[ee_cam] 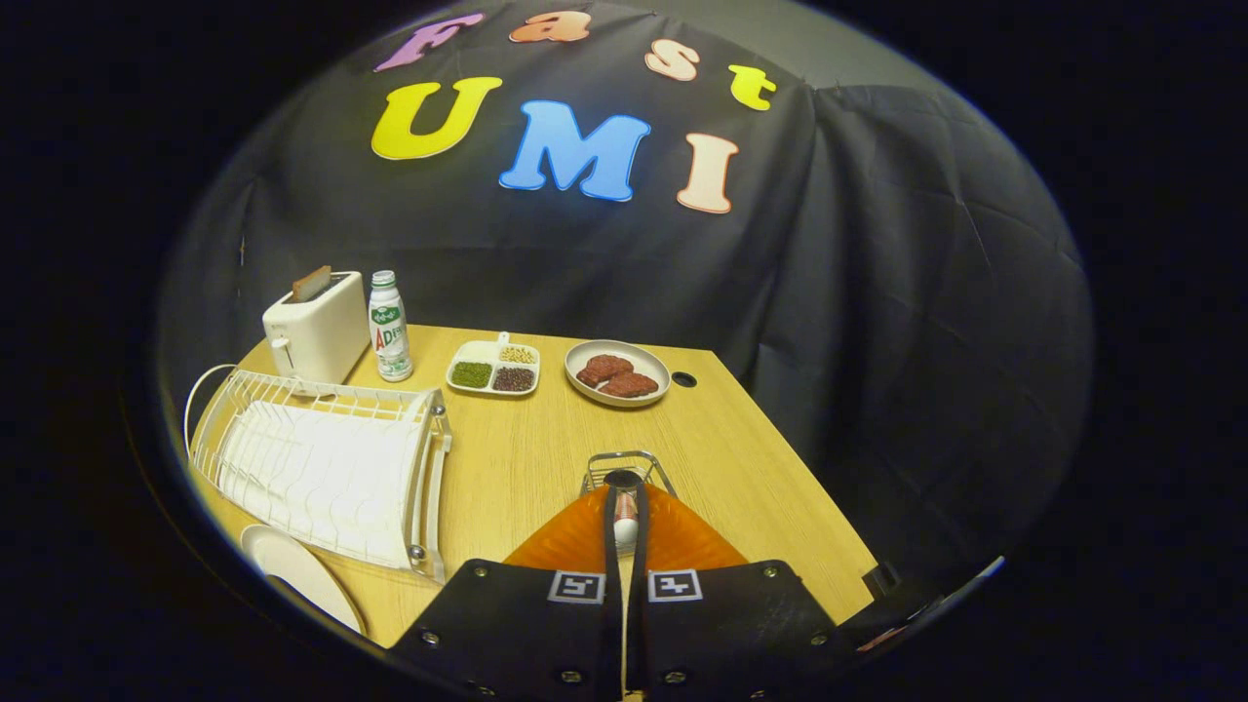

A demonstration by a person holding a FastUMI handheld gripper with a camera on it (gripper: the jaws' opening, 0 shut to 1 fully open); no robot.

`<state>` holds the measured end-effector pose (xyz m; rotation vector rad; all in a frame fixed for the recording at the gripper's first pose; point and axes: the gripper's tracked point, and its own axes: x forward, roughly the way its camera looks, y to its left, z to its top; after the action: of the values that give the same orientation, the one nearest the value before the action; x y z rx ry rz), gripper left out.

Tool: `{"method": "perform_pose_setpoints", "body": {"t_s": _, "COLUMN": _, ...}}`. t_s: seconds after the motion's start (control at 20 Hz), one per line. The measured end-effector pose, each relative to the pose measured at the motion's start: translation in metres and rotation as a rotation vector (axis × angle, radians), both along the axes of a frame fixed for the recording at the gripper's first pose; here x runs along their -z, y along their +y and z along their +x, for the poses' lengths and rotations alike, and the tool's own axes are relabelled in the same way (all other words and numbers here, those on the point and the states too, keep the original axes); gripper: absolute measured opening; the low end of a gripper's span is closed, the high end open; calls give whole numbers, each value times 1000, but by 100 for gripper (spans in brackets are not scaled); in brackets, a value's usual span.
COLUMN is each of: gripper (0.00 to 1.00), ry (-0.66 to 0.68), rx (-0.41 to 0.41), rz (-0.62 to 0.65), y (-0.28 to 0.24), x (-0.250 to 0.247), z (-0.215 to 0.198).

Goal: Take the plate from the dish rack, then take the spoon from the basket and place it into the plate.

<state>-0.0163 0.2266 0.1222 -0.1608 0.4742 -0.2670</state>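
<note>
The gripper [624,531] has two broad flat plates studded with round screws, each plate bearing one square black-and-white marker near its inner far corner.

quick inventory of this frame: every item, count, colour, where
toaster: 1, white, table's far corner, behind the dish rack
bottle: 1, white with green cap, beside the toaster
divided tray: 1, white, holding green, dark and pale grains, between bottle and meat plate
meat plate: 1, pale, two brown pieces on it, far side of table
dish rack: 1, white wire, beside the fingers
white plate: 1, on the table at the rack's near end
basket: 1, metal wire, just beyond the fingertips
spoon: 1, pale bowl, reddish handle, between the fingers
table: 1, light wood
gripper: 1, fingers closed on the spoon
</note>
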Motion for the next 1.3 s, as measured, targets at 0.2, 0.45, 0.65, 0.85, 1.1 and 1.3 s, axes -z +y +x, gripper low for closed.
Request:
{"method": "perform_pose_setpoints", "body": {"t_s": 0.2, "gripper": 2, "ry": -50, "rx": -85, "rz": -34, "y": 38, "x": -30, "z": -10}}
{"method": "perform_pose_setpoints", "body": {"t_s": 0.45, "gripper": 2, "ry": -112, "rx": -217, "rz": -6, "y": 109, "x": -55, "z": -33}}
{"method": "perform_pose_setpoints", "body": {"t_s": 0.65, "gripper": 2, "ry": -111, "rx": -350, "rz": 45, "y": 180, "x": -48, "z": -58}}
{"method": "perform_pose_setpoints", "body": {"t_s": 0.85, "gripper": 2, "ry": -74, "rx": -493, "rz": 80, "y": 245, "x": -28, "z": -96}}
{"method": "perform_pose_setpoints", "body": {"t_s": 1.1, "gripper": 2, "ry": -55, "rx": -663, "rz": 68, "y": 299, "x": -11, "z": -137}}
{"method": "perform_pose_setpoints", "body": {"t_s": 1.3, "gripper": 2, "ry": -11, "rx": -735, "rz": 81, "y": 312, "x": 15, "z": -160}}
